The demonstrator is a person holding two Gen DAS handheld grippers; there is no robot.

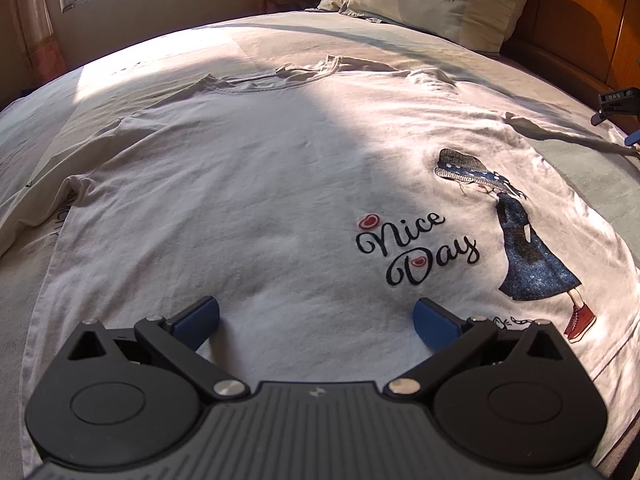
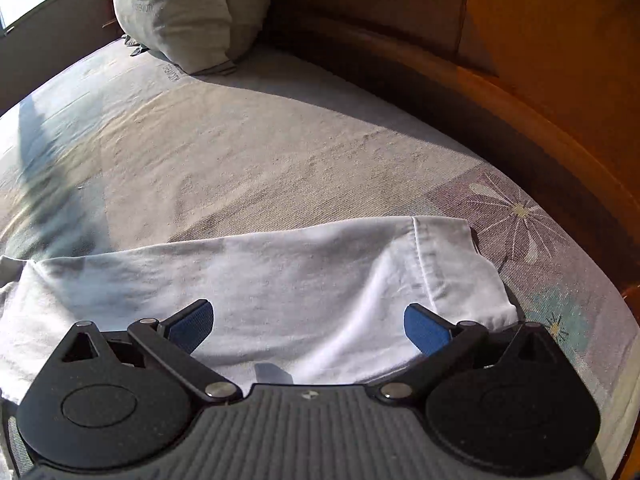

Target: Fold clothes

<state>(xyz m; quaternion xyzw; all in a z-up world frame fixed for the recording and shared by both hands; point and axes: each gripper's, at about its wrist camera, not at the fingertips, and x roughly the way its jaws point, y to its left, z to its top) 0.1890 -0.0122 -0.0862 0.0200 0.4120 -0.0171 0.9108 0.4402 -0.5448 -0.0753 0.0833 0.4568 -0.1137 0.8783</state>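
White T-shirt (image 1: 248, 184) lies spread flat on the bed (image 1: 400, 40), collar at the far side. Left gripper (image 1: 316, 320) hovers low over its near hem, fingers wide apart, holding nothing. Right gripper (image 2: 308, 322), also spread and empty, hovers over the sleeve (image 2: 440, 264).

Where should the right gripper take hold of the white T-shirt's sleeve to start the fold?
Probably at the hemmed cuff end of the sleeve, coming down from above with the right gripper, whose jaws stand open. The sleeve lies flat on the bed sheet, and the stitched hem gives a thicker, doubled edge to pinch.
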